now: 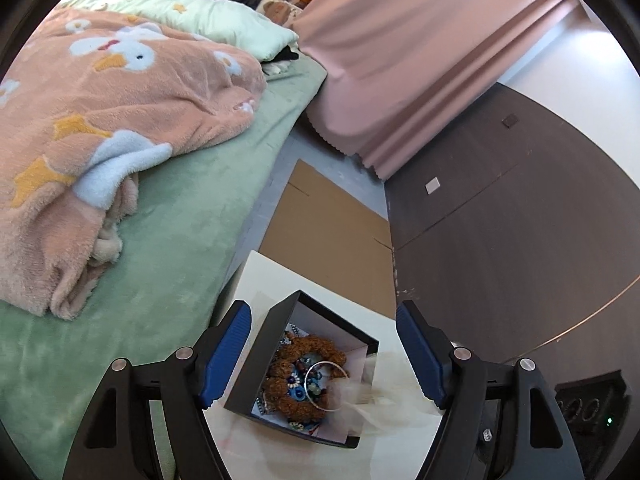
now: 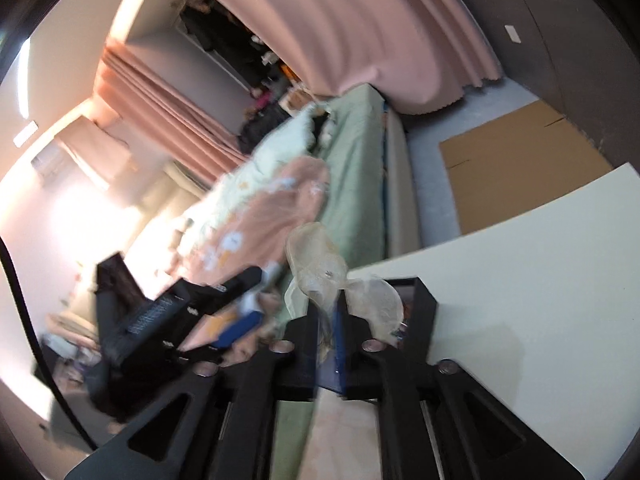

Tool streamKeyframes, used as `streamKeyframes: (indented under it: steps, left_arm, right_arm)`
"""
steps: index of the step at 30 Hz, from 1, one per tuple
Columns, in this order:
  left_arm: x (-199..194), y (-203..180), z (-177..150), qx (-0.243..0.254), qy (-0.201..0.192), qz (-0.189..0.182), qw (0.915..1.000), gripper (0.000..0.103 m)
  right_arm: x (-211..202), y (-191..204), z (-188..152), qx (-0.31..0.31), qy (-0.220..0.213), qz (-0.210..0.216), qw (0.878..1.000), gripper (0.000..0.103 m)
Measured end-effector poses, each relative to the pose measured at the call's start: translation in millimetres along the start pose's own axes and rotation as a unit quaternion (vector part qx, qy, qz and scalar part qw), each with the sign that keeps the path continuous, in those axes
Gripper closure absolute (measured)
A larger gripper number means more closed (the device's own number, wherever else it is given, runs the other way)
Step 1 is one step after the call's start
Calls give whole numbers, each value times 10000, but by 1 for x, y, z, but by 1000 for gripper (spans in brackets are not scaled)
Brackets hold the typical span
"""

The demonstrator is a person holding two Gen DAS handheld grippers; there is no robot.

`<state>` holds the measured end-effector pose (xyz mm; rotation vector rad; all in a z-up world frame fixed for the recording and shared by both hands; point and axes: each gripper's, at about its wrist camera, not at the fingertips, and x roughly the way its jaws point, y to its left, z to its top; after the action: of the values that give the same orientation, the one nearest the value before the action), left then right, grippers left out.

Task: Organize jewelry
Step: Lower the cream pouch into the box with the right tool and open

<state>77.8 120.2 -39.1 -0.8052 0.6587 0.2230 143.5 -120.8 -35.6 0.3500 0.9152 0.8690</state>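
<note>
A black jewelry box sits on the white table, holding a brown fuzzy scrunchie, a silver bangle and beaded pieces. My left gripper is open, its blue pads either side of the box. A sheer organza bow blurs over the box's right edge. My right gripper is shut on that sheer bow, held above the box corner. The left gripper shows blurred at the left.
A bed with green sheet and pink duck blanket lies left of the table. Flat cardboard lies on the floor beyond it. A pink curtain and dark wooden wall stand at right.
</note>
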Motion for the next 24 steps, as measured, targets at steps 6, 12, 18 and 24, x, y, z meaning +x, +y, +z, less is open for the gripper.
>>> streamKeyframes:
  steps: [6,12,18,24]
  left_arm:
    - [2,-8,-14,244,123,57,9996,28]
    - [-5,-19,-27,516,52,187,9985,27]
    - [-8,-30,-43,781,68,195,9967,26]
    - [-17,-42,-57,1055,3,143,9943,15]
  right_arm:
    - [-17,-16,5,236,-102,-244,9994,27]
    - [-31,-33,7,487,-197,-459,9976,27]
    - [-58,-41,7,474,-336,-617,9964,27]
    - [-77,-48,6,509,-488,-809,9942,21]
